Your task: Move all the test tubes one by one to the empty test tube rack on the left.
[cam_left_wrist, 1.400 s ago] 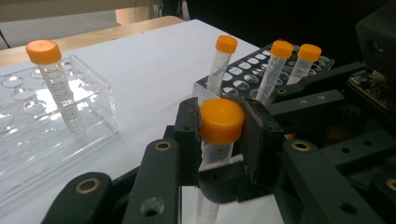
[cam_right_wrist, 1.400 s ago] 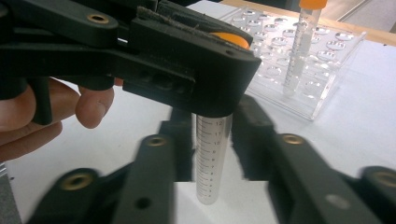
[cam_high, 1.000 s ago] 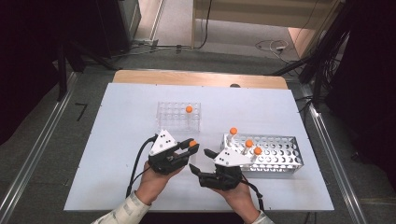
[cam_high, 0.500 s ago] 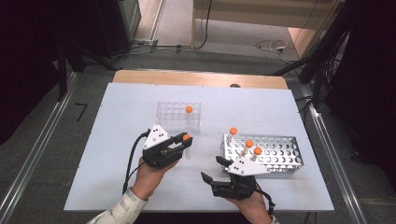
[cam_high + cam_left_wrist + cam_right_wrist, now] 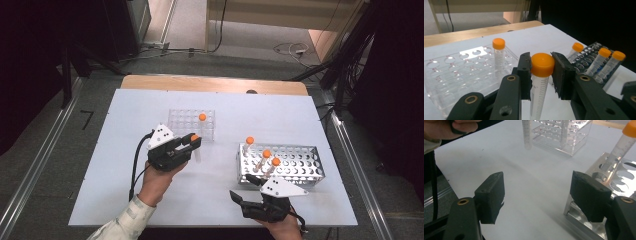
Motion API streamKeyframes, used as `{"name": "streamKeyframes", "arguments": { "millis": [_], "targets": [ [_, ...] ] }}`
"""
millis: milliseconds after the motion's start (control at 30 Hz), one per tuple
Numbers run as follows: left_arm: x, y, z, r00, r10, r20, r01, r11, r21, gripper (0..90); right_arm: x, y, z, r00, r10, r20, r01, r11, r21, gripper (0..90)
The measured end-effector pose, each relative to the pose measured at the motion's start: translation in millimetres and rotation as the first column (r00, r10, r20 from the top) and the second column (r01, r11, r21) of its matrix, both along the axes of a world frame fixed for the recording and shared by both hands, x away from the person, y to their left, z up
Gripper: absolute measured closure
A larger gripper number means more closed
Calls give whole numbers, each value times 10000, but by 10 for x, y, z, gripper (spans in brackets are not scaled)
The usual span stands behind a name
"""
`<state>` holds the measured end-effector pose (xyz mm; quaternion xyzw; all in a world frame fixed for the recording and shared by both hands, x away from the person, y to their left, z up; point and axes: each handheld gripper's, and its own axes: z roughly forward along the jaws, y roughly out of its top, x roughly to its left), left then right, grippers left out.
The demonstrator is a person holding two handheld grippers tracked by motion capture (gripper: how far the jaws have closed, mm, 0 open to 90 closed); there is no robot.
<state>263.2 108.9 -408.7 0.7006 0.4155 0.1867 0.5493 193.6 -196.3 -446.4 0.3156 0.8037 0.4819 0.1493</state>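
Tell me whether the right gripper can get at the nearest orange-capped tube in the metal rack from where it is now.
Probably yes: the right gripper is open, empty and beside the metal rack. The nearest orange-capped tube stands exposed above the holes, with nothing between.

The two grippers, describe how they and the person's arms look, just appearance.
Both the left gripper and the right gripper are black, each topped by a grey three-cornered plate with small dark dots. Their jaws are blocky black pads on arms with brass-coloured rivets. A black cable trails from the left one. A light sleeve covers the left forearm.
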Motion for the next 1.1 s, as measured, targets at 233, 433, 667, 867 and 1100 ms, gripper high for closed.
{"name": "streamKeyframes", "arguments": {
  "millis": [233, 433, 667, 867, 1100],
  "targets": [
    [208, 55, 99, 9991, 412, -52, -411, 9990, 198, 700, -17, -51, -18, 9999, -121, -38, 121, 9999, -5, 264],
    [360, 49, 160, 9978, 650, -131, -646, 9976, 264, 700, -10, -54, -22, 9999, -153, -50, 153, 9999, 2, 264],
    [520, 30, 255, 9949, 1006, -65, -1002, 9942, 400, 700, -12, -55, -19, 9999, -149, -55, 150, 9999, 33, 264],
    [629, 47, 260, 9911, 1326, -82, -1322, 9905, 387, 701, -8, -67, -14, 9998, -175, -53, 175, 9998, 74, 265],
    [723, 52, 277, 9881, 1537, -74, -1533, 9875, 361, 701, -9, -66, -14, 9998, -164, -85, 165, 9998, 76, 266]
  ]
}}
